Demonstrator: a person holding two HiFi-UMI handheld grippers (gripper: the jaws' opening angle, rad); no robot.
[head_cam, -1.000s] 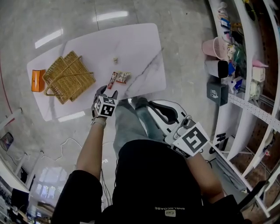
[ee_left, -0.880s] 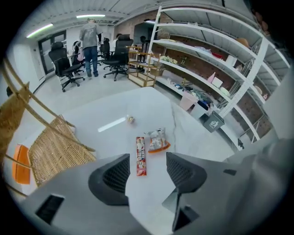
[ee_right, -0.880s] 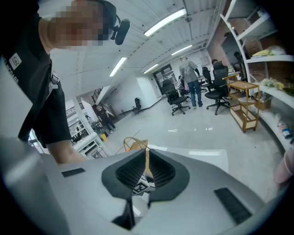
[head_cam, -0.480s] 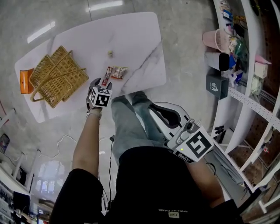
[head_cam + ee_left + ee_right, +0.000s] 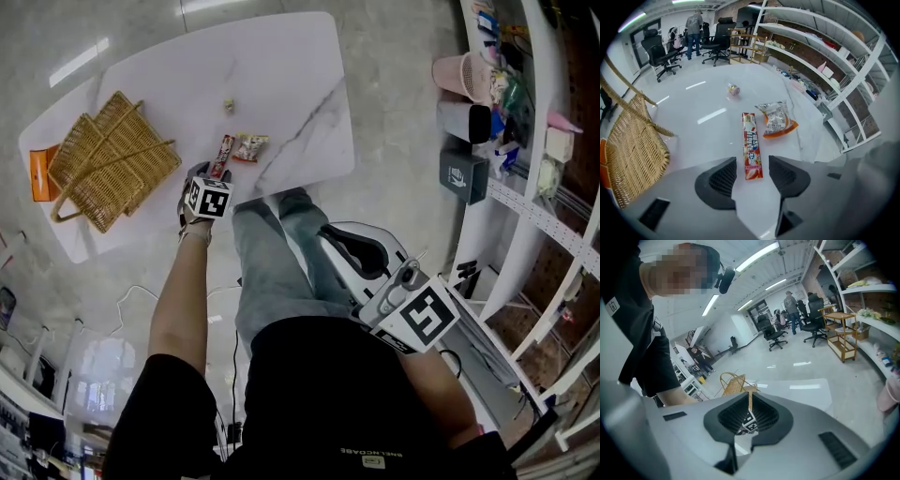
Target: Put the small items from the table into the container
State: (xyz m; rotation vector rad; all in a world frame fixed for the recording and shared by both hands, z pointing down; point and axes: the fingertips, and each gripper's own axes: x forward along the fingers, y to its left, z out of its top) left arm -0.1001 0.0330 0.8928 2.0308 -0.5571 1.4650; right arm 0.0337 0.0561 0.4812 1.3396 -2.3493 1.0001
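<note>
We judge the task to be at its very start. Three small items lie on the white surface [image 5: 693, 117], none of them lifted. They are a long red candy bar [image 5: 751, 140], an orange-edged snack packet [image 5: 777, 121] just beside its far end, and a small wrapped sweet [image 5: 734, 89] farther back and apart from the other two. The wicker basket [image 5: 103, 159], which we take to be the container, stands at the left end of the surface, well apart from these items. In the head view we see nothing inside it, though its weave makes that hard to be sure of. An orange box [image 5: 39, 173] sits just beside its far left side. We cannot tell whether that box counts among the items.

Our left tongs [image 5: 752, 165] point steeply down over the near end of the candy bar. Their jaws stand wide and are just beginning to close. The bar's end lies between them, but the pads do not touch it. Our right tongs [image 5: 749, 414] hang back near the body with the jaws together on nothing.

So nothing is done that we can see. All three pick-ups and their trips to the basket remain, and the candy bar looks like the first.
</note>
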